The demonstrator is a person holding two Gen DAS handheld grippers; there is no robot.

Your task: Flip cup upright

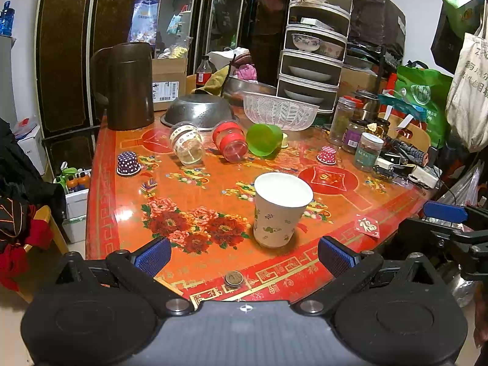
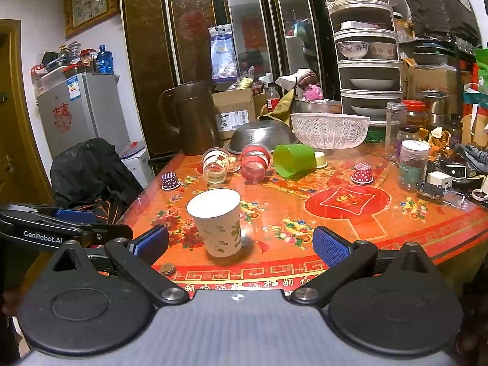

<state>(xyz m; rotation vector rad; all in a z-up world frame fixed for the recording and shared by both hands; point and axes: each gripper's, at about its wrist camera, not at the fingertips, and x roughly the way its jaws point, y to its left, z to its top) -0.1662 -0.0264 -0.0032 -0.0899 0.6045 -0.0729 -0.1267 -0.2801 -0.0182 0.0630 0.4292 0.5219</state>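
A desk covered in a glossy red floral sheet is seen. On it a paper cup stands upright near the front edge, with a coin closer still. Farther back, two jars and a green cup lie on their sides before a brown jug.

Paper cup upright on table, right claw spread wide — holding nothing

A lived-in home dining room: a red floral-patterned table crowded with jars, a silver refrigerator, stacked white dish shelves, wall clock.
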